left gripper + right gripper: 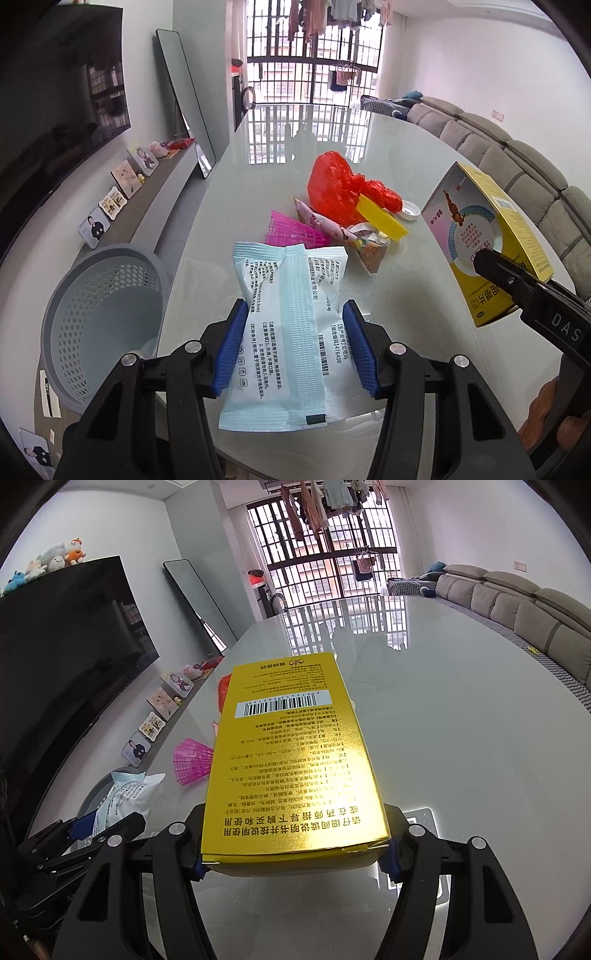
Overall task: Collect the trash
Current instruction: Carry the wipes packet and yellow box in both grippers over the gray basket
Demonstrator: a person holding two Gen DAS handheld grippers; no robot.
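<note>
Blocking most of the right wrist view, a glossy yellow medicine box (291,760) lies flat between the jaws of the right gripper (295,860), clamped at its near end; its printed top face hides nearly all the litter beyond, and the blue pads show only as slivers at its corners. In the left wrist view the left gripper (293,349) has its ribbed blue pads (232,350) pressed on both sides of a pale blue plastic wipes packet (288,332), crinkled and flat, whose lower edge hangs past the jaws and covers the glass table (406,140) beneath. Ahead of those jaws sit a crumpled red plastic bag (340,184), a pink ribbed plastic fan piece (291,230), a yellow plastic strip (382,218), a white cap (408,210) half hidden behind it, and torn snack wrappers (354,236) too jumbled to read. Left of the jaws, below the table edge, stands a grey perforated waste basket (74,295), its base cut off.
</note>
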